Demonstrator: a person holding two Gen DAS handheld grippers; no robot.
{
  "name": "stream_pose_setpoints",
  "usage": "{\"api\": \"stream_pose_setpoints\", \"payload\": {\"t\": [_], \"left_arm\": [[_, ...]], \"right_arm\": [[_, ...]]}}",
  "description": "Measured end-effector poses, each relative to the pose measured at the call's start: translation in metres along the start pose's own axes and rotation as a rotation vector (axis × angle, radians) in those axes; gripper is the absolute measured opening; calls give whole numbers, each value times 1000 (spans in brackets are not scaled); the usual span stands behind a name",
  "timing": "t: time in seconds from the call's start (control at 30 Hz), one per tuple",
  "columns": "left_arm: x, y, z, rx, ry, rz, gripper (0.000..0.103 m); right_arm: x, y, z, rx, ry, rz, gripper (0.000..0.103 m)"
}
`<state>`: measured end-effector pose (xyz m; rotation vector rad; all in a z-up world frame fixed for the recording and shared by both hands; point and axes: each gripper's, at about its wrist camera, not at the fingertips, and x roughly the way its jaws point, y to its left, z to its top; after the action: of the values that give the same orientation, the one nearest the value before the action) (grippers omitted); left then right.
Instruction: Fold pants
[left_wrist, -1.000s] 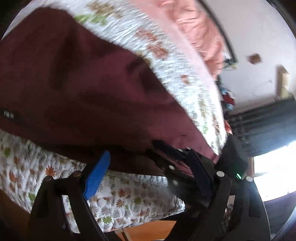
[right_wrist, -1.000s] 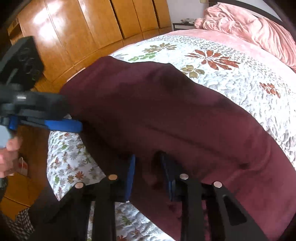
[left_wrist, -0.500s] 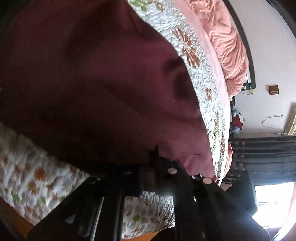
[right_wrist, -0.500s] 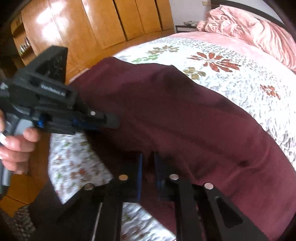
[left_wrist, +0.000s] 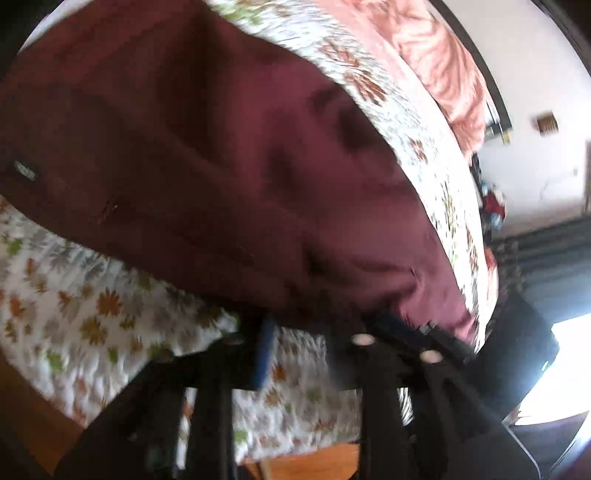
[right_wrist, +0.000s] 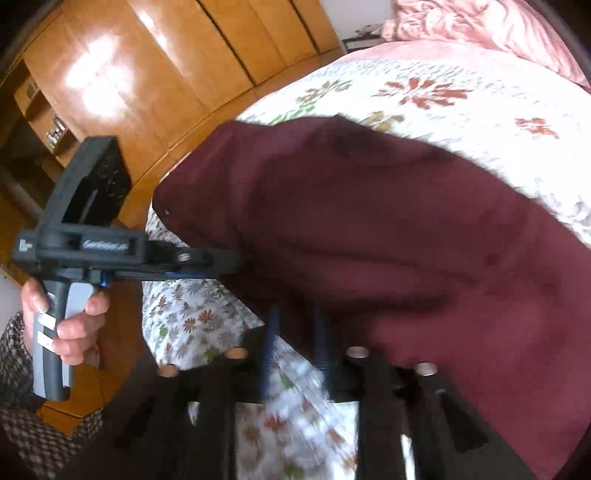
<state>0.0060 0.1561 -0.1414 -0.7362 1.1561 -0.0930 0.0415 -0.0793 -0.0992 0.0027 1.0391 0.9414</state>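
Both left hand-held gripper (left_wrist: 317, 334) and right hand-held gripper (right_wrist: 295, 332) just parted around pants (left_wrist: 221, 166) hem.

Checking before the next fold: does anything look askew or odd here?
Mostly fine. The maroon pants lie rumpled, not flat, on the floral quilt, their near edge overhanging the bed's side.

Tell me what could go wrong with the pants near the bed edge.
The fingers of the left gripper and right gripper have just been opening with the pants edge at their tips, so the cloth may drop crooked. The pants lie at the edge of the quilt and may slide off.
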Motion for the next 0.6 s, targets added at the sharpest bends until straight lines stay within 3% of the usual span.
{"api": "stream_pose_setpoints", "payload": {"t": [0.03, 0.13, 0.27, 0.43, 0.53, 0.6], "left_arm": [[-4, -2, -4, 11, -3, 4, 38], [-6, -25, -12, 55, -2, -24, 41], [13, -78, -15, 160, 0, -59, 43], [55, -146, -20, 360, -77, 76, 52], [66, -164, -29, 463, -107, 135, 56], [81, -179, -38, 522, -119, 191, 66]], "right_arm": [[-11, -3, -2, 15, -16, -3, 36], [-64, -31, -17, 154, -99, -19, 37], [-143, -96, -62, 434, -197, -136, 40], [-238, -178, -146, 767, -294, -324, 49], [-265, -207, -179, 858, -289, -401, 54], [-273, -223, -194, 915, -270, -419, 58]]}}
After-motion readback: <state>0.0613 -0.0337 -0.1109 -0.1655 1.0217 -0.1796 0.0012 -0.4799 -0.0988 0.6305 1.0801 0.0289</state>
